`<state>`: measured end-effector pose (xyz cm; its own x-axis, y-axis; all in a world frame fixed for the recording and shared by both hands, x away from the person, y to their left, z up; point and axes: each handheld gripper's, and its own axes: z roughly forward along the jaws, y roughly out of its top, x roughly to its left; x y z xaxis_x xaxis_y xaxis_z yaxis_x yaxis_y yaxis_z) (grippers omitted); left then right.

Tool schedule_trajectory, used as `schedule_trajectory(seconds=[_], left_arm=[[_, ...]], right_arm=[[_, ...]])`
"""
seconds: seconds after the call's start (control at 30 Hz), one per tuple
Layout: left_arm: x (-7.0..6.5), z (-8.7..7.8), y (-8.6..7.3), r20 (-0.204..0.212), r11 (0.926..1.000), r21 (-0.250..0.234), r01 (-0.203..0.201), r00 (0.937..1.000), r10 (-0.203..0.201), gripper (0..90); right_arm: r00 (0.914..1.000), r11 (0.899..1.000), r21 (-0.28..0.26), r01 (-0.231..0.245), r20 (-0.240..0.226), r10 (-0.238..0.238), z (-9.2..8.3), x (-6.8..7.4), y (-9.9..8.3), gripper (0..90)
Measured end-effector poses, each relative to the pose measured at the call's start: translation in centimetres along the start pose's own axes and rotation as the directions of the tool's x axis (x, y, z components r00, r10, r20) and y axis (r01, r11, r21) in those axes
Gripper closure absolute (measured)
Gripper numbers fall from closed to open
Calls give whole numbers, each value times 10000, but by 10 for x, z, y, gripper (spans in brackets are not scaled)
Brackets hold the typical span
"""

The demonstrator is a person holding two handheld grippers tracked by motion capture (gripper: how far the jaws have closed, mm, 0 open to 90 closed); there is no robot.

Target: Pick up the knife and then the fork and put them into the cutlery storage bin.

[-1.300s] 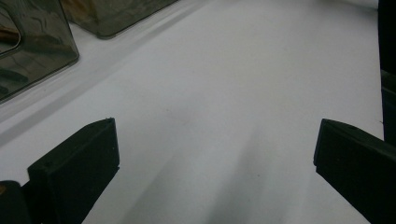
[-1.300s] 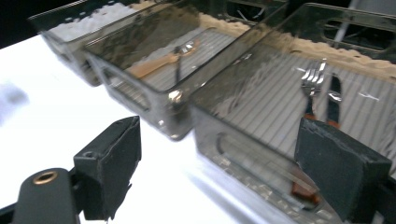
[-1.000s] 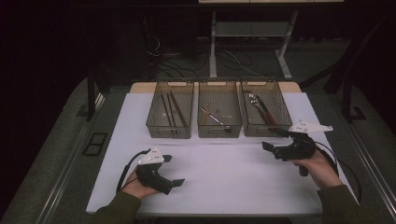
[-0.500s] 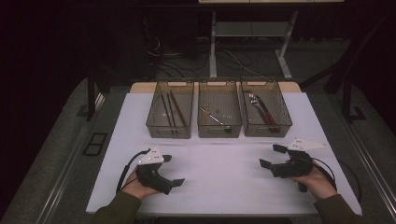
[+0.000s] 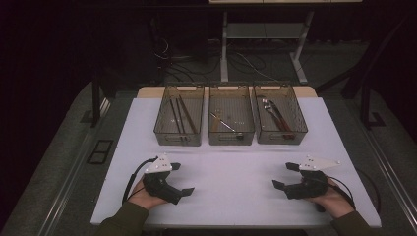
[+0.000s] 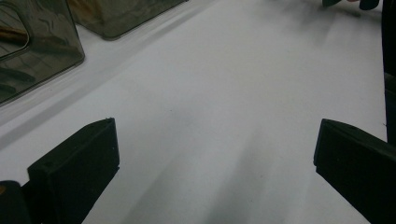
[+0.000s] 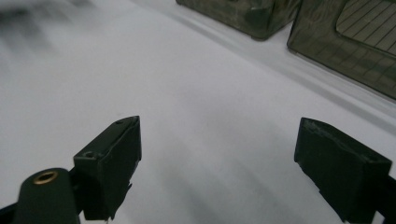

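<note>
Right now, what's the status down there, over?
Left gripper open, right gripper open, both empty, low over the white table. Three smoky clear plastic bins of utensils untouched. Nothing in the way.

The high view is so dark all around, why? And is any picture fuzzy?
High view: light falls mainly on the white table, so the floor behind goes nearly black. Left gripper view: the far bin is soft and out of focus. Right gripper view: the table's top left corner is smeared with blur.
</note>
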<state>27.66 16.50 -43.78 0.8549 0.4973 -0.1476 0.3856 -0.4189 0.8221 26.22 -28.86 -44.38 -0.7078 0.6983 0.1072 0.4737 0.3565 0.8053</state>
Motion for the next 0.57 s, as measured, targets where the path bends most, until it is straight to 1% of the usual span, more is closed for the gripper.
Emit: schedule_trajectory(seconds=[0.1, 0.27, 0.5, 0.57], left_arm=[[0, 0, 0, 10, 10000, 35, -23, 10000, 23, 0], [0, 0, 0, 9, 10000, 30, -28, 10000, 28, 0], [0, 0, 0, 11, 10000, 20, -54, 10000, 54, 0], [0, 0, 0, 12, 10000, 59, -67, 10000, 67, 0]], right_arm=[[9998, 9995, 230, 201, 48, -202, 0, 2, -3, 149], [9994, 9983, 479, 337, 38, -339, 2, 5, -7, 149], [9997, 9991, 358, 230, 103, -234, 0, 3, -6, 149], [9995, 9991, 328, 286, 112, -289, -1, 3, -5, 149]])
